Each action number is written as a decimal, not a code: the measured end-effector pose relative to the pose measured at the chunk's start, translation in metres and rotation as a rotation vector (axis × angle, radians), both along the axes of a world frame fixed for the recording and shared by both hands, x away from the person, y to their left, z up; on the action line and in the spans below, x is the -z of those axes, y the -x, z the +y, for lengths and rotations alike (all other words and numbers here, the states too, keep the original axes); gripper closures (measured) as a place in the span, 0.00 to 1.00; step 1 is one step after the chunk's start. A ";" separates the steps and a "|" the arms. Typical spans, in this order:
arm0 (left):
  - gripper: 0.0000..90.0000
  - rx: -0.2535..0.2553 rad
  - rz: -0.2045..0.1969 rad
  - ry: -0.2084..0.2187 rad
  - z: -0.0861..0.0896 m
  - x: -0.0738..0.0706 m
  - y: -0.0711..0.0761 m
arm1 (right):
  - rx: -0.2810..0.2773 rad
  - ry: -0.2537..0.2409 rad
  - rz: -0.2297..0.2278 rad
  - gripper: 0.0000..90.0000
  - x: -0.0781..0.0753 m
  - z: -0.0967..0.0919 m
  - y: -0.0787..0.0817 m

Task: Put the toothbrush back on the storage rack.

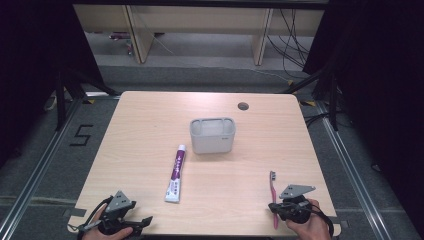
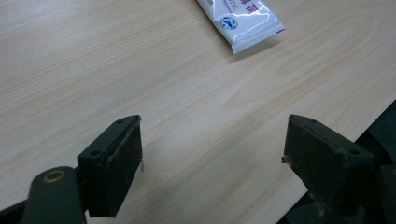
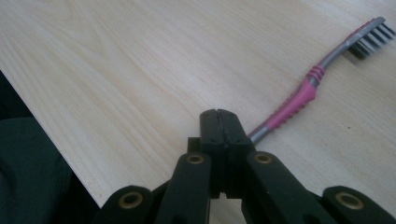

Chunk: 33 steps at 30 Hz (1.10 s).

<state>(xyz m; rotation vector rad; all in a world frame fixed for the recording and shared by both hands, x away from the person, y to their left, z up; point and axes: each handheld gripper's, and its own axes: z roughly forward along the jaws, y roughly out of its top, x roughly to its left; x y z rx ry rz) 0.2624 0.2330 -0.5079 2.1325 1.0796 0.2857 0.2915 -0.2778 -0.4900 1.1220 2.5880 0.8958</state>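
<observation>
Presently the right gripper [image 3: 219, 122] is pinching the toothbrush [image 3: 299, 99] handle; the left gripper [image 2: 212, 163] is idling spread; toothpaste tube [image 1: 175, 173] and holder [image 1: 212, 135] are awaiting handling.

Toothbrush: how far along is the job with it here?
Nothing looks done: the grey plastic holder shows nothing inside. In hand: the shut right claw sits at the handle of the pink and grey toothbrush, which lies flat on the wooden table. Left: gripping and lifting it; the left claw is open.

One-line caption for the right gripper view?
Right gripper shut, empty, above a pink toothbrush lying on the wooden table.
</observation>
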 end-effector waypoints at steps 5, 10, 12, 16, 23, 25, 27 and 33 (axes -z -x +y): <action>0.21 0.002 0.003 -0.005 0.000 0.000 0.000 | 0.007 0.005 -0.002 0.99 -0.006 -0.001 0.000; 0.21 0.000 0.003 -0.005 0.000 0.000 0.000 | 0.057 -0.007 0.003 0.89 -0.010 -0.002 0.000; 0.21 0.000 0.003 -0.004 0.000 0.000 0.000 | 0.059 0.006 0.013 0.86 -0.013 -0.003 -0.001; 0.21 -0.001 0.003 -0.003 0.000 0.000 0.000 | 0.124 0.007 0.029 0.78 -0.017 -0.002 -0.001; 0.21 -0.003 0.004 0.001 0.000 0.000 0.000 | 0.121 0.064 0.060 0.68 -0.021 -0.003 -0.012; 0.21 -0.001 0.003 0.001 0.000 0.000 0.000 | 0.128 0.066 0.056 0.67 -0.018 -0.001 -0.015; 0.21 0.000 0.003 -0.005 0.000 0.000 0.000 | 0.149 0.069 0.106 0.67 -0.020 0.002 -0.017; 0.21 0.000 0.004 -0.003 0.000 0.000 0.000 | 0.138 0.106 0.099 0.67 -0.020 0.003 -0.026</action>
